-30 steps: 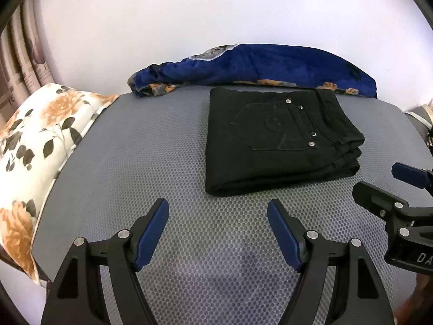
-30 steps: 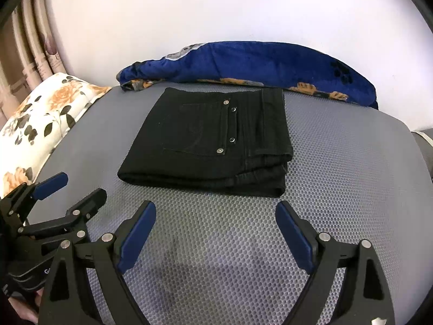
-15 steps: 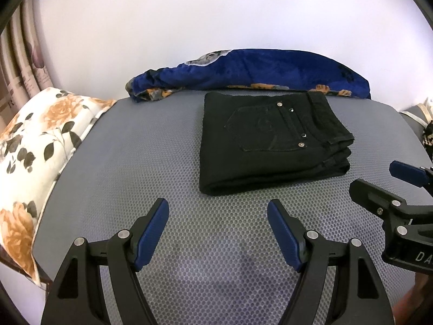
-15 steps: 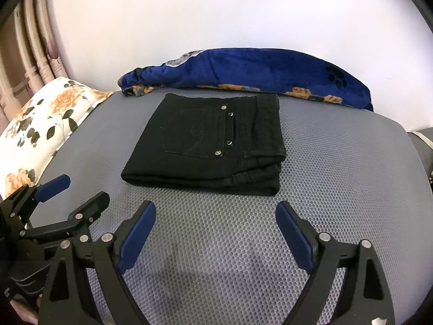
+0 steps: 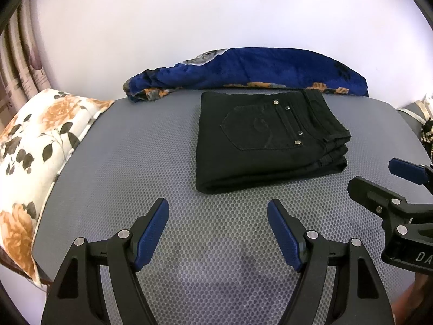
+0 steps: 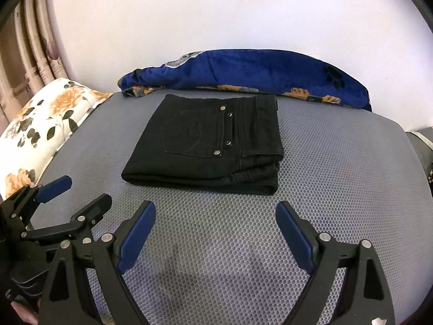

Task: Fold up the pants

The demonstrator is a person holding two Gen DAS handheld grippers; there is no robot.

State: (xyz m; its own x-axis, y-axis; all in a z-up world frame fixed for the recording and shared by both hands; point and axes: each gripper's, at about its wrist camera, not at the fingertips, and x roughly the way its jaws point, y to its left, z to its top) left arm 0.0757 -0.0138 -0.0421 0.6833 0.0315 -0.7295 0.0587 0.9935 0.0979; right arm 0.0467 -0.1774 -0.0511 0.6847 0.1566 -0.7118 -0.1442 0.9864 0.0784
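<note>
Nearest, at 6 o'clock in each wrist view: both tools hover low over the grey honeycomb-mesh mattress cover (image 5: 113, 168), nothing between the blue pads.

Left hand-held gripper (image 5: 217, 211): jaws spread wide, released, empty. It also shows at 8 o'clock in the right wrist view.

Right hand-held gripper (image 6: 215, 214): jaws spread wide, released, empty. It appears at 3 o'clock in the left wrist view.

Just beyond, 12 o'clock of both tools and clear of them: black jeans (image 5: 266, 140), lying as a compact squared stack, back pocket and rivets up. Layered edges and waistband face 3 o'clock; the near edge is a clean fold. No loose leg trails out.

Farther, 12 o'clock: a blue floral blanket (image 5: 251, 71) bunched against the white wall, just behind the jeans.

At 9 o'clock: a white pillow with orange roses (image 5: 40, 149).

Judgement: folding looks complete; this reads as the hands-off phase. The next move likely calls for nothing more than keeping clear, or at most a light press to square the stacked edges at 3 o'clock.
</note>
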